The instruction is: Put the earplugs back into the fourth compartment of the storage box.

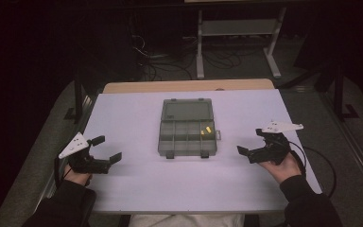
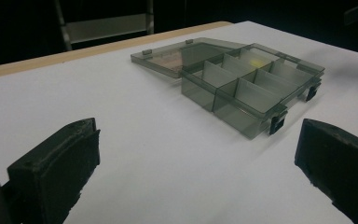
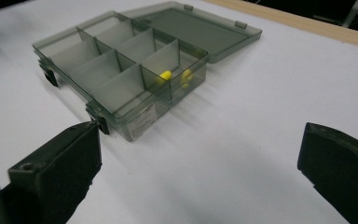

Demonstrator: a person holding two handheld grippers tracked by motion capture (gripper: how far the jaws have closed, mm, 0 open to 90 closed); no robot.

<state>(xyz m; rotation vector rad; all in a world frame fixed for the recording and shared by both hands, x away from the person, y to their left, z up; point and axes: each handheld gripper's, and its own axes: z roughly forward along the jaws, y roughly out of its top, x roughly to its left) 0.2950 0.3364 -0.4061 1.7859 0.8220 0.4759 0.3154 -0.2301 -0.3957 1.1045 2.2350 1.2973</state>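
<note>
A smoke-grey compartment box (image 1: 187, 138) lay near the middle of the white worktop (image 1: 137, 189), with its lid (image 1: 186, 110) folded back flat on the surface at the 12 o'clock side. The tray was cut by thin walls into several small cells. In one cell, on the 3 o'clock side and next to the hinge, there were two small yellow pieces (image 1: 208, 130); the other cells looked empty. Two dark latches (image 1: 205, 154) hung from the front edge, at 6 o'clock.

I judged the box to be thin hard plastic: light, stiff, smooth and a little slippery, so it would probably slide on the worktop if it was pushed from one side only. The dividers looked too thin to squeeze. The outer side walls or the front rim near the latches seemed the better places to take hold, and the lid could be lifted by its free far edge. The yellow pieces were very small and rounded, so they could roll or slip out of a pinch.

The left hand-held gripper (image 1: 108, 150) was at about 8 o'clock from the box, well apart from it, its jaws spread wide and holding nothing. The right hand-held gripper (image 1: 250, 144) was at about 4 o'clock, also with jaws wide apart and empty, somewhat nearer to the box's corner. Behind the worktop, at 12 o'clock, a strip of pale wood (image 1: 189, 85) showed.
</note>
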